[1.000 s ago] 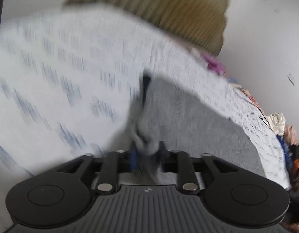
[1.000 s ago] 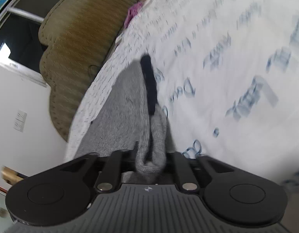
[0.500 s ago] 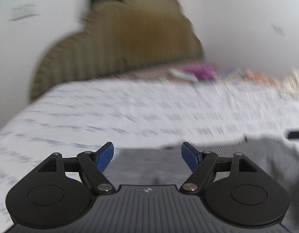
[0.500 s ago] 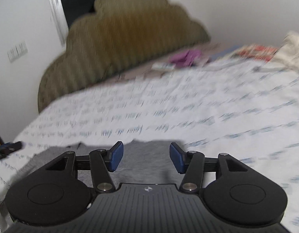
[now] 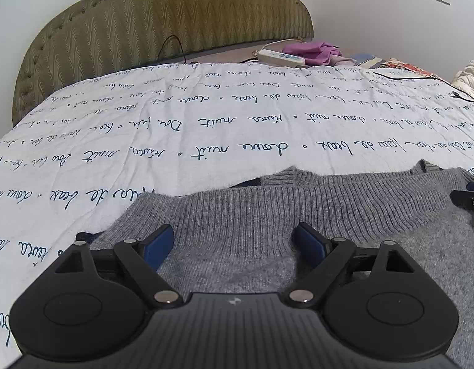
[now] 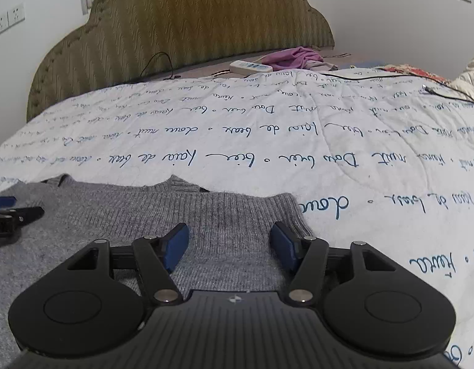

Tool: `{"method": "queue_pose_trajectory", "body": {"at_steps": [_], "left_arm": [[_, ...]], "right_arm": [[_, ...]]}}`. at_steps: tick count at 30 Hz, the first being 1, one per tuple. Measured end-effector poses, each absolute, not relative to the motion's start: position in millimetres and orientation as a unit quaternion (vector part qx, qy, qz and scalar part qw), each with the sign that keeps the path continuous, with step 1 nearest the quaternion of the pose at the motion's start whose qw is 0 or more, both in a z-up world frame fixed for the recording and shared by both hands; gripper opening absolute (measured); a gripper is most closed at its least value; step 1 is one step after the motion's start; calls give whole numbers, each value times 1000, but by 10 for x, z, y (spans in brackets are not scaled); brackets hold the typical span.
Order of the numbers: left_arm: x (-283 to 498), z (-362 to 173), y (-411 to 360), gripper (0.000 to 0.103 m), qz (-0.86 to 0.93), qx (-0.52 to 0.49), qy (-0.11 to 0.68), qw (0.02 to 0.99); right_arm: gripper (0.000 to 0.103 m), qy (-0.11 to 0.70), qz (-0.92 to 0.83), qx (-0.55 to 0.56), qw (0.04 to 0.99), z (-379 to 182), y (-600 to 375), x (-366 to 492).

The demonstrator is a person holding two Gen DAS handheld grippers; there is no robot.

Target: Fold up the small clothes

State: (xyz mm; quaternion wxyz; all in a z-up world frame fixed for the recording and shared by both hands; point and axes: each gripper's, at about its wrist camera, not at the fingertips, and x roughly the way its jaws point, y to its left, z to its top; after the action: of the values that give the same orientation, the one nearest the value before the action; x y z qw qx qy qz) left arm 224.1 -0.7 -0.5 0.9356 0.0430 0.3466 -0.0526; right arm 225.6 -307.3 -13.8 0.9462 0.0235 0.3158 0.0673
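Grey knitted sweater [image 5: 267,215] fills the left view's lower half on the script-printed white quilt [image 5: 206,123]; my left gripper [image 5: 234,241] is opening above it, gripping nothing. Right view: sweater lower left, my right gripper [image 6: 229,240] opening, empty.

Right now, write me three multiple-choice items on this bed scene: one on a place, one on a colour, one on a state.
1. Where does the white power strip lie?
A. On the grey sweater
B. Near the headboard, beside the purple cloth
C. Between the left gripper's fingers

2. What colour is the sweater spread on the bedspread?
A. Grey
B. Red
C. Green

3. How do both grippers stand?
A. Both clamped on the sweater
B. Only one clamped on the sweater
C. Both with jaws apart, gripping nothing

Answers:
1 B: the strip sits by the headboard next to the purple cloth.
2 A: the knit is grey in both views.
3 C: the left gripper and right gripper are opening above the sweater, blue pads clear of it.
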Motion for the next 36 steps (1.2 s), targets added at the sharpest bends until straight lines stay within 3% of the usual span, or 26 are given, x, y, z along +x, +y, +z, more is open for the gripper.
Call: {"method": "queue_pose_trajectory", "body": {"at_steps": [5, 10, 15, 18, 22, 26, 30, 32, 36], "left_arm": [[2052, 191, 1, 87, -30, 51, 330, 942], [1513, 450, 234, 87, -56, -7, 305, 951], [1426, 159, 253, 87, -46, 20, 337, 940], [1453, 59, 262, 91, -46, 28, 329, 943], [1566, 37, 308, 94, -43, 13, 339, 940], [1425, 241, 357, 93, -45, 9, 324, 945], [1564, 588, 498, 94, -55, -41, 293, 954], [1873, 611, 480, 94, -20, -9, 313, 950], [2436, 382, 513, 90, 49, 50, 379, 923]], "right_arm": [[66, 314, 52, 39, 947, -2, -3080, 2163], [83, 266, 83, 54, 959, 293, -3076, 1687], [84, 284, 86, 6, 955, 183, -2945, 1593], [93, 313, 72, -17, 947, -80, -2938, 1644], [96, 313, 81, 38, 945, -129, -3101, 1698], [95, 327, 75, -5, 942, -45, -2979, 1658], [95, 280, 82, 55, 955, 290, -3085, 1504], [95, 280, 81, 75, 954, 416, -3117, 1630], [94, 322, 40, 12, 946, 387, -3071, 2075]]}}
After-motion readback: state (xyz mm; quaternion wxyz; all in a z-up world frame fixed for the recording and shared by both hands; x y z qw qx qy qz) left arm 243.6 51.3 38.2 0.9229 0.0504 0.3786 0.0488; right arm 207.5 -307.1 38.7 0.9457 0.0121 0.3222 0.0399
